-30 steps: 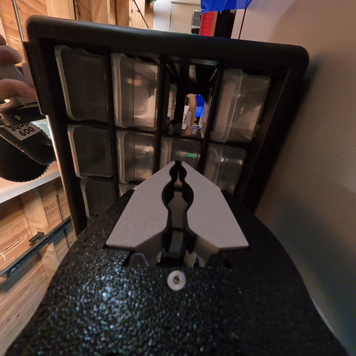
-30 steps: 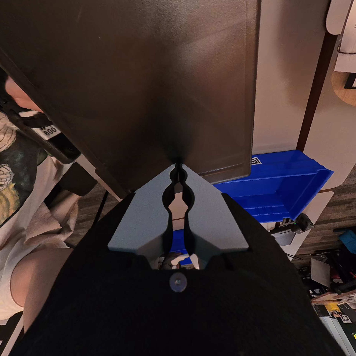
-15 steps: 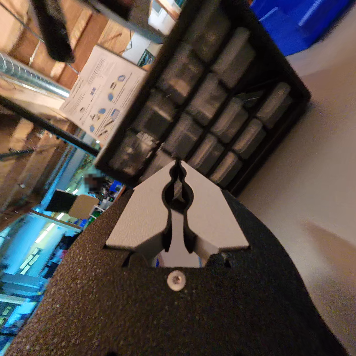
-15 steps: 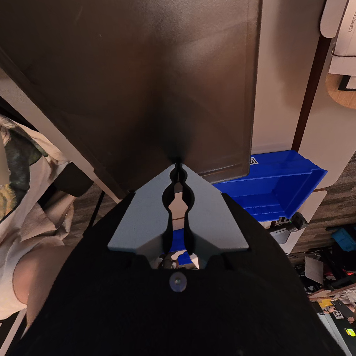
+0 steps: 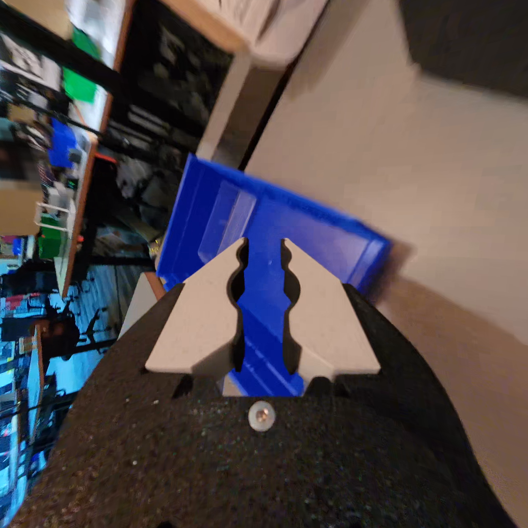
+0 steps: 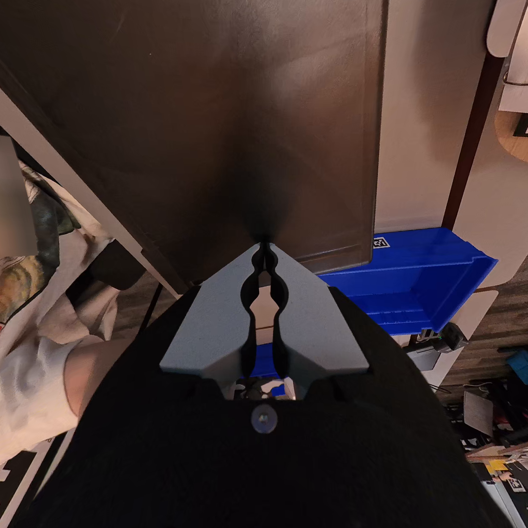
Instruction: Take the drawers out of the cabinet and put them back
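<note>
My left gripper [image 5: 264, 243] is open and empty, held over a blue bin [image 5: 314, 228]. A clear plastic drawer [image 5: 228, 223] lies inside the bin, just beyond the left fingertip. The view is blurred. A dark corner of the black cabinet [image 5: 471, 37] shows at the top right. In the right wrist view the cabinet's smooth black panel [image 6: 214, 114] fills the upper frame. My right gripper [image 6: 264, 245] is shut, with its tips against that panel. No drawers show in the right wrist view.
The blue bin [image 6: 414, 285] also shows in the right wrist view, beside the cabinet on the pale table [image 5: 400, 143]. A person in a light shirt [image 6: 43, 314] is at the left. Cluttered shelves [image 5: 57, 143] and floor lie beyond the table's edge.
My left gripper swung away from the cabinet's drawer side to the blue bin and opened its jaws. My right gripper stayed shut against the cabinet panel.
</note>
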